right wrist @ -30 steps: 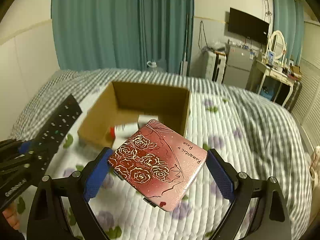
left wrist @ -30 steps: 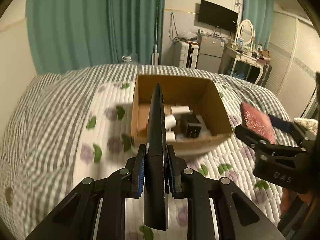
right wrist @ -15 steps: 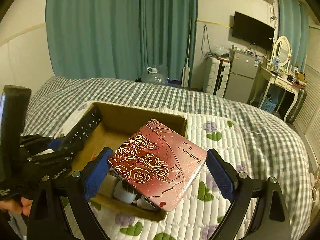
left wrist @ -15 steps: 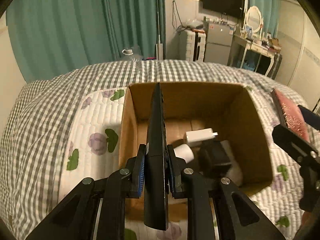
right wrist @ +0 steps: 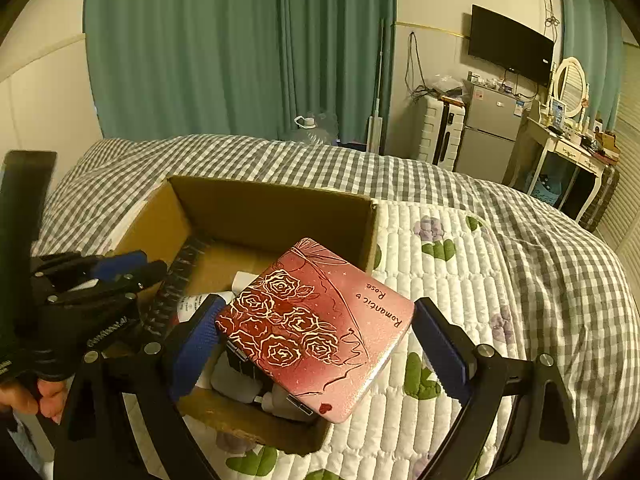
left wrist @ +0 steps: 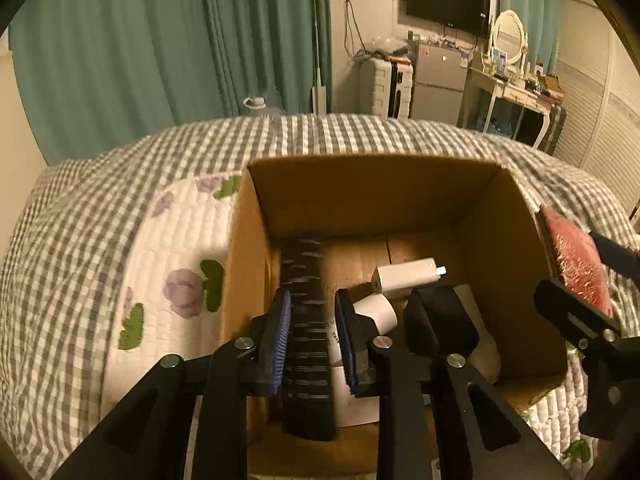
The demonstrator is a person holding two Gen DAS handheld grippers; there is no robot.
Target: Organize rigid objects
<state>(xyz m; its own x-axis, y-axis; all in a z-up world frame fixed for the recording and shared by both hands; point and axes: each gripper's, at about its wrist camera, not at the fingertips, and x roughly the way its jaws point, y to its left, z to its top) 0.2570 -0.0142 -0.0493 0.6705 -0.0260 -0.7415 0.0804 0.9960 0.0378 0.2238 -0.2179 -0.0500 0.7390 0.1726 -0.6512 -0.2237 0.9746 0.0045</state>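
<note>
An open cardboard box stands on the bed; it also shows in the right wrist view. My left gripper has opened, and the black remote lies between its pads, blurred, along the box's left wall, buttons up. It also shows in the right wrist view. My right gripper is shut on a red rose-patterned case, held over the box's right front corner. The case also shows at the right edge of the left wrist view.
Inside the box lie a white charger, a white cylinder and a black adapter. The box rests on a white floral quilt over a grey checked bedspread. Furniture stands beyond the bed.
My left gripper moved down into the box and its jaws opened; the remote turned from on edge to flat and dropped along the left wall. The right gripper with the case came closer to the box.
</note>
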